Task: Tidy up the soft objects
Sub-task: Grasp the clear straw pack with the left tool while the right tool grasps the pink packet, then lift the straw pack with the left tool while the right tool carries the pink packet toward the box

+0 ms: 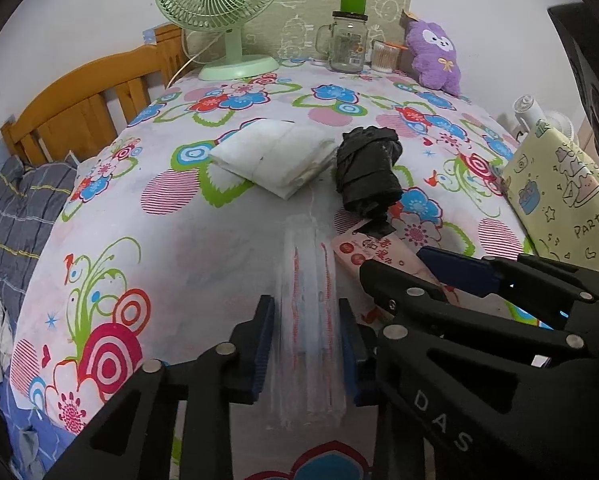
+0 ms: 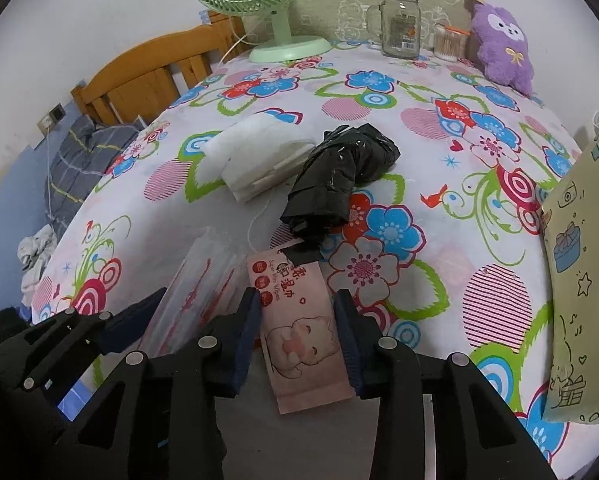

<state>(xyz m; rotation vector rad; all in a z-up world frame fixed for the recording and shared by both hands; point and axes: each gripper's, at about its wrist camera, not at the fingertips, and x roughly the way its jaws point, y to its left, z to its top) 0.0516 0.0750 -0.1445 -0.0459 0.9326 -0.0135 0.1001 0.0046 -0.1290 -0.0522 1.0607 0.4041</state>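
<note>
The clear packet (image 1: 307, 344) has red print; the left gripper (image 1: 307, 350) pinches it. The pink wipes pack (image 2: 299, 332) lies between the right gripper (image 2: 299, 344) pads, pinched.

Both grippers, left gripper (image 1: 307, 344) and right gripper (image 2: 297, 340), are black plastic with ribbed blue pads, silver rivets; white "DAS" lettering at 4 o'clock.

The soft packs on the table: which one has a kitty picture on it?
The pink wipes pack, between the right gripper's jaws. The clear pack, white folded pack and black bag roll show no kitty.
</note>
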